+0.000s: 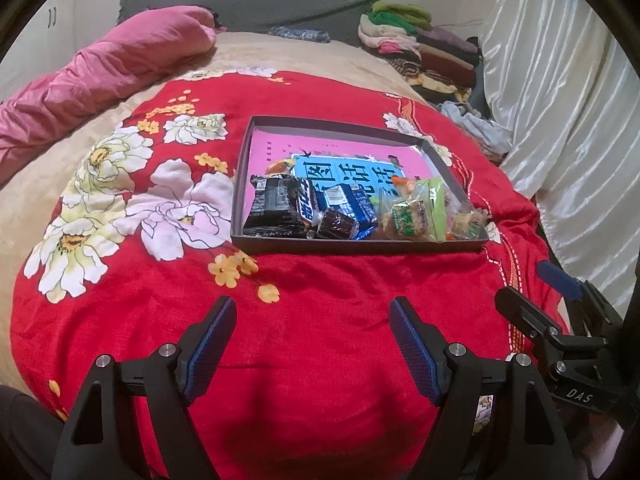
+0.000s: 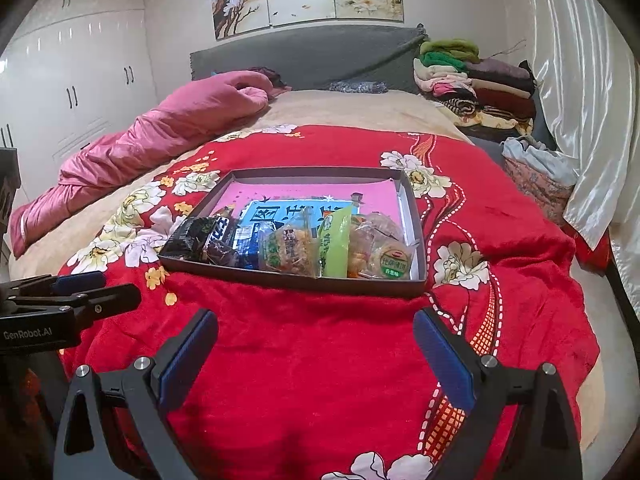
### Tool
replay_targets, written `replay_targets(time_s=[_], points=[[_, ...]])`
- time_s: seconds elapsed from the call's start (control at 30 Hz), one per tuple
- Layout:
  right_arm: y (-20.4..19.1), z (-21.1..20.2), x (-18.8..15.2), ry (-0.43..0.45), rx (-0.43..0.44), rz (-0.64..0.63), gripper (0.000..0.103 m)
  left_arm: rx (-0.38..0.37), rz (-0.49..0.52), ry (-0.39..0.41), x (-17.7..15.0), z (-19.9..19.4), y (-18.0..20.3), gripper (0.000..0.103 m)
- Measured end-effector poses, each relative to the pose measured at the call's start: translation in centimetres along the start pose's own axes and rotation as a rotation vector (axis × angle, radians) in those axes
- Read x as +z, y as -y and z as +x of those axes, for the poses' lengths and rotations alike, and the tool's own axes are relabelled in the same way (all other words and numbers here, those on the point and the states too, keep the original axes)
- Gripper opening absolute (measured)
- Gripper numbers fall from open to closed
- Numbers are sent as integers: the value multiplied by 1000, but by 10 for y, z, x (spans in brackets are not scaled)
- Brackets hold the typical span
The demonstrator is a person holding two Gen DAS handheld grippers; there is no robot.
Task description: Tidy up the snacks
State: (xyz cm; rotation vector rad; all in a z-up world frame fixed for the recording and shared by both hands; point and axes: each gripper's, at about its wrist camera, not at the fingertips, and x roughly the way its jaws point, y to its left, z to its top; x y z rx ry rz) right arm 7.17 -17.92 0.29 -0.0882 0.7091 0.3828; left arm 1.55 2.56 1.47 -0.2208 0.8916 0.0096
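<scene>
A shallow dark box (image 1: 360,246) (image 2: 288,280) lies on the red flowered blanket. Its floor shows a pink and blue printed sheet (image 1: 340,152). Along its near side lie several snacks: black and blue chocolate bar wrappers (image 1: 280,204) (image 2: 200,240) on the left, clear and green packets of pastries (image 1: 416,212) (image 2: 336,248) on the right. My left gripper (image 1: 312,320) is open and empty, over the blanket short of the box. My right gripper (image 2: 316,332) is open and empty too, also short of the box. It shows at the right edge of the left wrist view (image 1: 536,292).
The red blanket (image 1: 320,360) (image 2: 320,380) covers the near part of a bed. A pink quilt (image 1: 100,68) (image 2: 160,128) lies rolled at the left. Folded clothes (image 1: 420,40) (image 2: 472,80) are stacked at the far right by a white curtain (image 2: 580,100).
</scene>
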Motion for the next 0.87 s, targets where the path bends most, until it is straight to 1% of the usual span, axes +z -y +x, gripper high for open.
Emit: replay_targets(time_s=[0.27, 0.43, 0.5, 0.63, 0.77, 0.87], points=[[1, 0, 0, 3, -13, -9, 99, -10, 3, 25, 2, -3, 2, 80], [3, 2, -1, 7, -15, -6, 99, -22, 4, 0, 1, 3, 3, 80], [4, 2, -1, 13, -18, -4, 102, -13, 8, -4, 1, 6, 3, 80], [9, 4, 0, 19, -35, -2, 102, -14, 0, -11, 1, 9, 0, 80], [17, 6, 0, 25, -54, 12, 102, -7, -13, -5, 3, 11, -6, 80], [32, 9, 2, 35, -84, 35, 102, 3, -30, 10, 6, 12, -14, 80]])
